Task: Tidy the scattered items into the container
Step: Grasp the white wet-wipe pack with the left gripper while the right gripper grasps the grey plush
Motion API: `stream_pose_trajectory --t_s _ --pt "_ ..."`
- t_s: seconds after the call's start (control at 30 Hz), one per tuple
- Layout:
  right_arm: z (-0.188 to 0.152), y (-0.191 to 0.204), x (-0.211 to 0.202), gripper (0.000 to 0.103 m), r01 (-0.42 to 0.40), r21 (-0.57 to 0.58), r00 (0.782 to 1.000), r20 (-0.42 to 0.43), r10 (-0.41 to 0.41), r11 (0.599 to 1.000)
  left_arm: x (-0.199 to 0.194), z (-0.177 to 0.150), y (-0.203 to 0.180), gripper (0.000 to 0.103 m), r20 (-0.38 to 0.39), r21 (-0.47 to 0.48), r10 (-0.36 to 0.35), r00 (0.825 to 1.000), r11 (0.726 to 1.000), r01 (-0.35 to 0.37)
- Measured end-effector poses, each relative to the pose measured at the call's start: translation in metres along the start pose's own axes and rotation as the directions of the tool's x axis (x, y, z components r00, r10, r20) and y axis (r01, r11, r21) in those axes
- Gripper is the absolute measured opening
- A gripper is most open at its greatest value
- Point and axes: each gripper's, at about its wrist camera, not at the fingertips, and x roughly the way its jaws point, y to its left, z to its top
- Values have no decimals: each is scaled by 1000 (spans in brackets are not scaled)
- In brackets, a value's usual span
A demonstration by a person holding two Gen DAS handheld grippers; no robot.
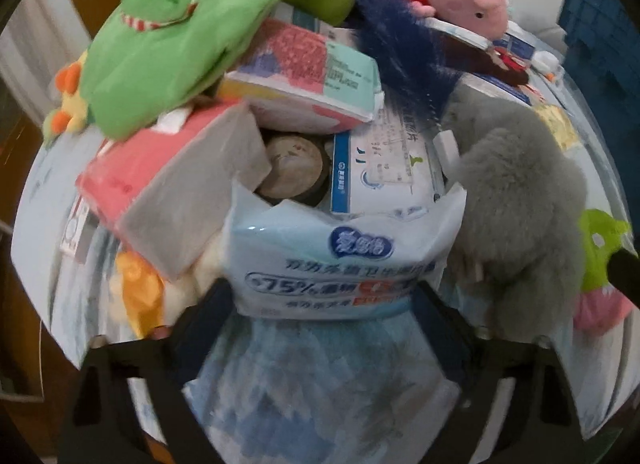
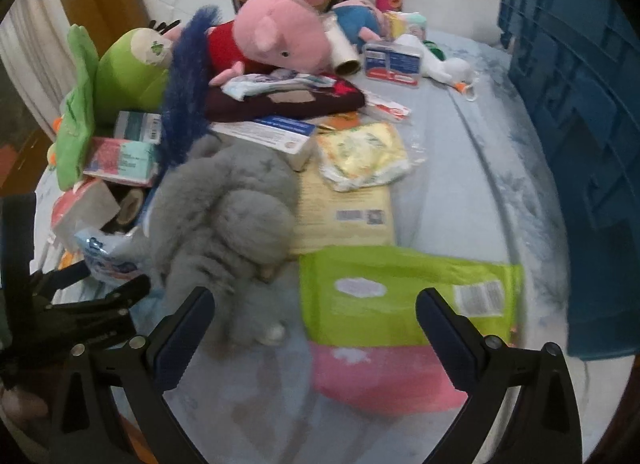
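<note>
Left claw (image 1: 334,296) pinches the white-blue wipes pack (image 1: 340,260) at the near left of the heap, beside the grey plush (image 2: 224,216). Right claw (image 2: 316,316) is spread wide over the green-pink pack (image 2: 400,304). Far right, the blue crate (image 2: 576,112) stands at the bed's (image 2: 472,168) edge.

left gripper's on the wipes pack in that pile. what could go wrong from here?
1. The wipes pack sits between the left gripper fingers but is wedged under a pink box and against a blue-edged box; pulling may topple them.
2. The grey plush leans on the pack's side and could get dragged off the table.
3. The blue crate stands across the table; the open right gripper hovers in that path, possibly colliding.
</note>
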Motion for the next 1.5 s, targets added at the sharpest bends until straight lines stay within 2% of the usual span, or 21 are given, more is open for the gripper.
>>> stream_pose_trajectory --t_s 0.03,0.1,0.13,0.37,0.47,0.53,0.57,0.6,0.7,0.83,0.87,0.97,1.0,1.07,1.2,1.33,1.37,1.4,1.43,1.47,1.5 --pt "2 4 1 102 -4 -2 1000 0 4 1000 -2 1 2 67 -4 16 -15 1000 1000 15" --pt "7 13 4 102 -9 -1 1000 -1 9 1000 -5 4 7 40 -15 46 -33 999 998 34" --pt "9 17 6 102 -11 2 1000 -3 11 1000 -7 6 9 36 -20 60 -41 999 997 42" --pt "11 38 30 102 17 35 999 -50 -15 999 -13 13 7 35 -8 198 -80 997 977 80" --pt "9 46 45 102 10 23 997 -79 -8 1000 -16 19 6 27 5 248 -99 995 964 95" --pt "9 48 58 88 15 24 995 -99 -12 1000 -13 26 5 27 6 267 -107 994 958 102" --pt "9 48 64 69 8 35 994 -111 -4 999 -12 29 4 27 4 279 -115 993 954 109" --pt "8 46 69 57 -4 52 992 -123 10 999 -12 30 3 27 4 292 -120 993 950 113" --pt "6 42 69 56 2 84 992 -123 9 996 -11 35 3 27 -1 323 -142 990 937 135" --pt "7 37 60 56 13 103 994 -106 -2 995 -15 41 1 32 -14 353 -182 983 919 175" --pt "8 37 56 56 22 100 995 -101 -12 995 -17 42 -1 39 -15 362 -190 982 914 183" --pt "8 35 53 56 32 94 993 -115 -21 995 -17 47 -13 73 -5 399 -185 983 901 172" --pt "8 34 53 52 32 99 993 -116 -20 995 -16 48 -18 77 0 413 -178 984 896 162" --pt "7 30 48 48 30 116 994 -110 -18 993 -12 48 -25 77 -6 431 -175 985 888 161" --pt "7 24 42 48 29 131 996 -91 -17 991 -2 51 -31 81 -5 443 -186 983 881 169" --pt "11 29 52 72 39 133 997 -74 -30 990 1 52 -28 82 -4 443 -219 976 874 198" --pt "12 29 54 79 46 132 997 -71 -37 990 0 52 -28 86 -1 444 -224 975 873 201" --pt "13 29 57 81 50 131 997 -72 -40 990 -3 52 -27 92 2 444 -226 974 873 202" --pt "14 30 60 80 49 129 996 -74 -40 990 -6 52 -26 96 5 444 -228 974 873 202" --pt "14 30 61 71 46 124 996 -80 -36 991 -8 52 -26 97 8 444 -231 973 873 203" --pt "15 30 61 56 46 119 996 -80 -36 992 -11 52 -25 88 12 444 -233 972 873 204"
